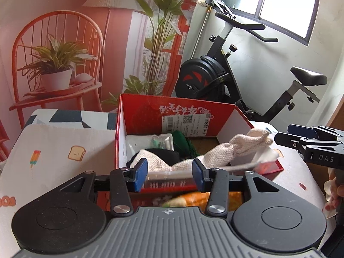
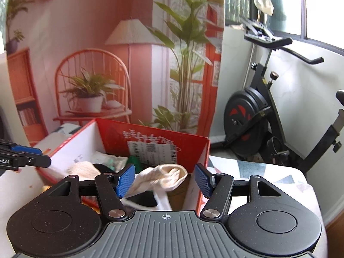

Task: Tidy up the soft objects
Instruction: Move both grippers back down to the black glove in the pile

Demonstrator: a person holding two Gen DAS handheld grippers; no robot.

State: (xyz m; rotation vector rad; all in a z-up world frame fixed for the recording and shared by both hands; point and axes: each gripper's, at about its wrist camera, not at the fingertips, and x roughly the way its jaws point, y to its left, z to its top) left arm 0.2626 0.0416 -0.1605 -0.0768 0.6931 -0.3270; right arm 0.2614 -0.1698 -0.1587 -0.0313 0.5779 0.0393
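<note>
The cream sock (image 1: 217, 152) lies draped over the near rim of the red box (image 1: 228, 116), half in and half out, so the step in hand looks like dropping it in: the left gripper (image 1: 169, 174) and the right gripper (image 2: 165, 180) both stand spread with nothing pinched. The next move likely calls for nudging the hanging end inside. Only the left view shows the orange item (image 1: 191, 200) below the box; the right view shows the sock's open cuff.
</note>
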